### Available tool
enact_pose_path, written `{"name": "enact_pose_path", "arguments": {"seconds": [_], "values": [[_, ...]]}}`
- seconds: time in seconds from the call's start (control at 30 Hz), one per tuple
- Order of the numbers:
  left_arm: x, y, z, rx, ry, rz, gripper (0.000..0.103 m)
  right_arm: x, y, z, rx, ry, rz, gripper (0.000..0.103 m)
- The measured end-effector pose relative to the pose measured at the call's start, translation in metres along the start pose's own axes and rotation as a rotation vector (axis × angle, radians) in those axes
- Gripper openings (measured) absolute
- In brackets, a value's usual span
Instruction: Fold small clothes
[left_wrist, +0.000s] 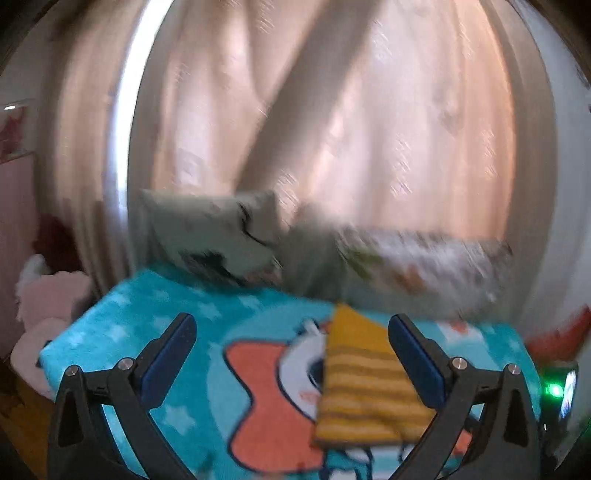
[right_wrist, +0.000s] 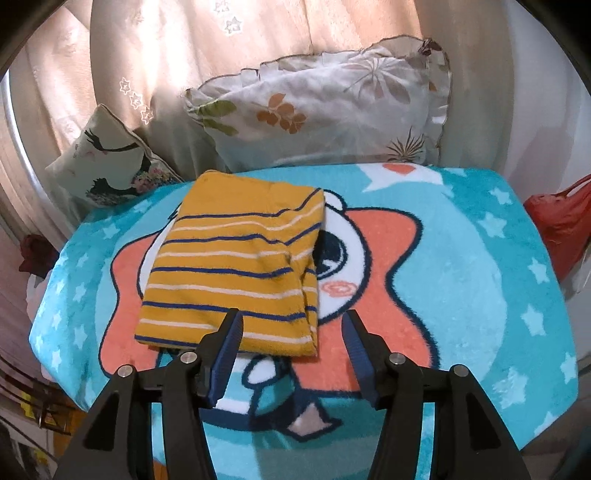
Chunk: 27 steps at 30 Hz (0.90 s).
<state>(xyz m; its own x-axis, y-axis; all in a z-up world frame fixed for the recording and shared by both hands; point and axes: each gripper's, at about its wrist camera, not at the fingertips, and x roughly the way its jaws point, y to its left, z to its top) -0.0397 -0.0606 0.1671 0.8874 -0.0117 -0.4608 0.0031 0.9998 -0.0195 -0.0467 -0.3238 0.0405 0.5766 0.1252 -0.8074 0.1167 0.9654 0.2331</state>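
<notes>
A folded shirt (right_wrist: 236, 273) lies on a blanket (right_wrist: 461, 280), left of its middle. Behind the blanket, two pillows: one (right_wrist: 325, 107) centered, another (right_wrist: 110, 162) further left.

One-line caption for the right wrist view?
Open right gripper above a folded yellow striped garment on a cartoon blanket.

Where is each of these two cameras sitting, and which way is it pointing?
Left wrist: rides the left hand-held gripper, facing curtains; open fingers frame the yellow striped garment.
Right wrist: rides the right hand-held gripper, looking down on that folded garment; fingers open.
Shared: garment, blue cartoon blanket, pillows.
</notes>
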Motion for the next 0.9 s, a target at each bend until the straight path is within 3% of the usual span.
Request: {"name": "enact_pose_path", "arguments": {"seconds": [0.27,0.47,0.67,0.9], "values": [[0.023,-0.033,-0.049,0.11,0.211,-0.092,0.103,0.004,-0.019,-0.03,0.049,0.058,-0.031,0.061],[0.034,-0.049,-0.091,0.156,0.352,-0.115,0.103,0.012,-0.025,-0.056,0.07,0.11,-0.061,0.062],[0.057,-0.057,-0.132,0.196,0.513,-0.065,0.103,0.019,-0.016,-0.075,0.041,0.155,-0.077,0.063],[0.069,-0.05,-0.164,0.12,0.671,-0.064,0.103,0.017,-0.008,-0.089,0.006,0.163,-0.111,0.063]]}}
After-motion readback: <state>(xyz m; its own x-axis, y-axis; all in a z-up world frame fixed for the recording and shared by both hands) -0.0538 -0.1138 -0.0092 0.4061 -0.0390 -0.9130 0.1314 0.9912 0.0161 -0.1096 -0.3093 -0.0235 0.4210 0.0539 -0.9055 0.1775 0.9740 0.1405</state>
